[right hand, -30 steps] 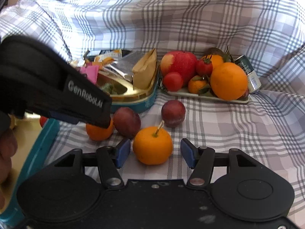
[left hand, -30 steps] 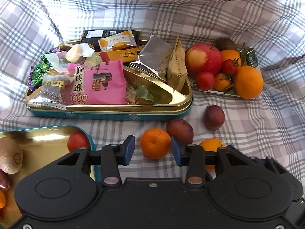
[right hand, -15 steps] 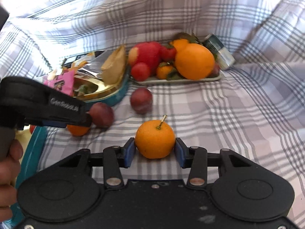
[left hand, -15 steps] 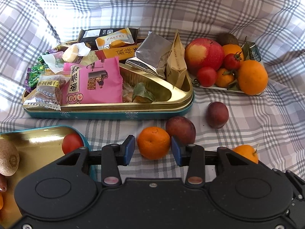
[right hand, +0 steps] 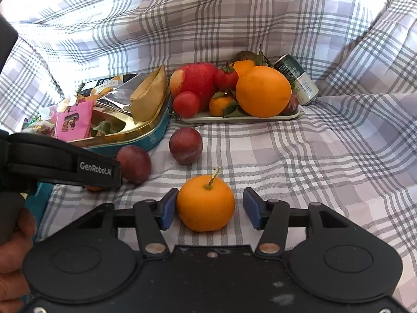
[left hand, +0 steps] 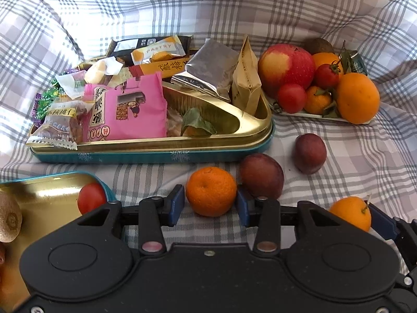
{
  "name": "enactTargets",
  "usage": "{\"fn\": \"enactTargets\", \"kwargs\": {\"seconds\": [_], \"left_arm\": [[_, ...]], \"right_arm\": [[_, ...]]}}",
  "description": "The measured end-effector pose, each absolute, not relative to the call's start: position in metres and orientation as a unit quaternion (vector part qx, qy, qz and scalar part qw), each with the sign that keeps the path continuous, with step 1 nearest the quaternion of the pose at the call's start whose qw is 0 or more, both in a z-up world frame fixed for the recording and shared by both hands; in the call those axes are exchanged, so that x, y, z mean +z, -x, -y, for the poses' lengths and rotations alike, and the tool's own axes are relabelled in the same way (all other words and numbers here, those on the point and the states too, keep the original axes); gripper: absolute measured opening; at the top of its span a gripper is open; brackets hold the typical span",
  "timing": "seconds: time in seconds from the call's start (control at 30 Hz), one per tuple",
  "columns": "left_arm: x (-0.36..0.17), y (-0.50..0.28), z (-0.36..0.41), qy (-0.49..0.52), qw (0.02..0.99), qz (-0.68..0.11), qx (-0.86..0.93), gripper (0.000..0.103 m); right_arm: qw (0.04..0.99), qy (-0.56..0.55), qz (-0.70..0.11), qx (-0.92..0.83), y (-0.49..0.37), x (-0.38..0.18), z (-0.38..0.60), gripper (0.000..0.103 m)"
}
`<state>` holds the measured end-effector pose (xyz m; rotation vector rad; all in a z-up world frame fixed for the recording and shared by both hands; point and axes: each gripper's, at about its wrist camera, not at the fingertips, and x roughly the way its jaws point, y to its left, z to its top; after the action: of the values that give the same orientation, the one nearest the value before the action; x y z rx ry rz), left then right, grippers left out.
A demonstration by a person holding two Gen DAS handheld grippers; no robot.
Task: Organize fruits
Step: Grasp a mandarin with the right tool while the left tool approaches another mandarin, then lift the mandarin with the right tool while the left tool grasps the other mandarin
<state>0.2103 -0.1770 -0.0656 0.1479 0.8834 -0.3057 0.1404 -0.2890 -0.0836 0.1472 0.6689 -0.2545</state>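
My left gripper (left hand: 210,205) has a small tangerine (left hand: 211,191) between its blue pads on the checked cloth; both pads sit at its sides, with no gap showing. My right gripper (right hand: 210,210) is open around a stemmed tangerine (right hand: 206,203), which also shows in the left wrist view (left hand: 350,212); the left pad touches it, the right pad stands apart. Two dark plums (left hand: 261,175) (left hand: 310,153) lie just beyond. A white tray (right hand: 239,117) at the back holds an apple (right hand: 195,79), a big orange (right hand: 263,91) and tomatoes.
A gold tin (left hand: 229,137) full of snack packets sits at the back left. A second gold tin (left hand: 44,195) at the near left holds a tomato (left hand: 91,200) and a kiwi (left hand: 9,220). A green can (right hand: 299,78) lies behind the tray. Cloth rises all round.
My right gripper was closed on the stemmed tangerine half a second ago and has opened; the fruit rests on the cloth. The left gripper has shifted slightly and stays around its tangerine.
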Motion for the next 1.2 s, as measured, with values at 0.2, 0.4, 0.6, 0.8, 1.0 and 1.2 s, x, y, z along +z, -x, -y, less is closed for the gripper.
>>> {"fn": "enactTargets", "kwargs": {"seconds": [0.2,0.4,0.6,0.8,1.0,1.2], "left_arm": [[-0.066,-0.213,0.176,-0.060,0.891,-0.424,-0.149,0.050],[-0.069,-0.211,0.177,-0.063,0.895,-0.415,-0.152,0.051],[-0.068,-0.213,0.175,-0.059,0.892,-0.419,-0.157,0.051],[-0.068,-0.210,0.174,-0.063,0.893,-0.416,-0.159,0.046],[-0.060,-0.208,0.170,-0.056,0.878,-0.449,-0.155,0.045],[-0.052,-0.184,0.159,-0.049,0.871,-0.464,-0.155,0.045]], "right_arm": [[0.935,-0.053,-0.328,-0.126,-0.144,-0.086,0.285,0.059],[0.935,-0.051,-0.327,-0.125,-0.145,-0.087,0.285,0.059],[0.935,-0.052,-0.327,-0.125,-0.145,-0.088,0.285,0.059],[0.935,-0.053,-0.327,-0.124,-0.145,-0.088,0.285,0.059],[0.935,-0.054,-0.327,-0.122,-0.144,-0.088,0.285,0.059],[0.936,-0.058,-0.326,-0.121,-0.144,-0.087,0.286,0.059]]}}
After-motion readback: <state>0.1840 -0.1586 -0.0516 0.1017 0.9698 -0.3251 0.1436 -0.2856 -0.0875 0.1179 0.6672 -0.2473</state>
